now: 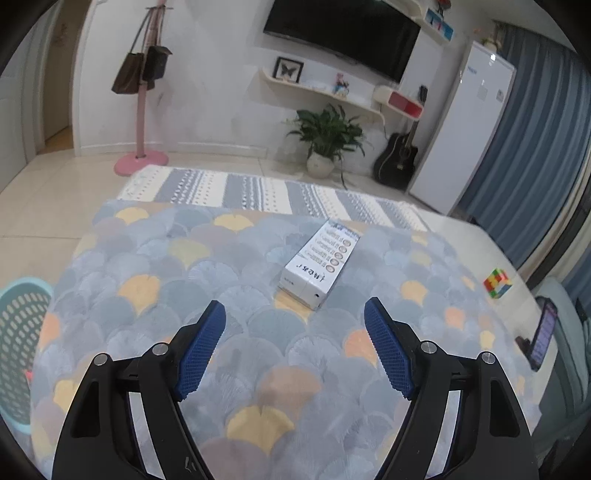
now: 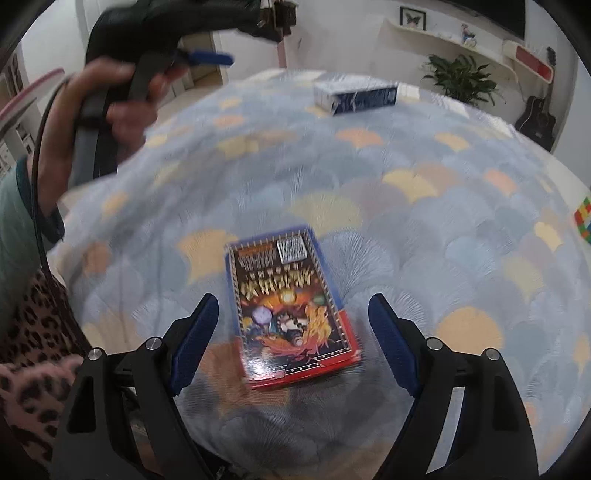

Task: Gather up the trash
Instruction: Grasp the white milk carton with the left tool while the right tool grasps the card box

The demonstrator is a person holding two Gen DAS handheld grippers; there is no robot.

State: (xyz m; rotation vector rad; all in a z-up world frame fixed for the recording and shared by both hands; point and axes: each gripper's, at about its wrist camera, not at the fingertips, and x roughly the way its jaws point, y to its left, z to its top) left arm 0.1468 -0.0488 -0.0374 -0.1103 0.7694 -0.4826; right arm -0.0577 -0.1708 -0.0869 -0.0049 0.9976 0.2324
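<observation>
Leaf-patterned tabletop (image 2: 424, 206) is carrying a red box (image 2: 291, 314) lying between the wide-open right tongs (image 2: 291, 332); the white carton (image 1: 319, 264) is lying just ahead of the wide-open left tongs (image 1: 295, 332).

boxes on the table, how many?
2. White box at the far middle, ahead of the open left gripper. Colourful red-edged box between the open right gripper's fingers. Others may be out of frame.

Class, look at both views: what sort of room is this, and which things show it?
Probably a home living room: a wall-mounted television, a potted plant and a guitar stand along the wall.
</observation>
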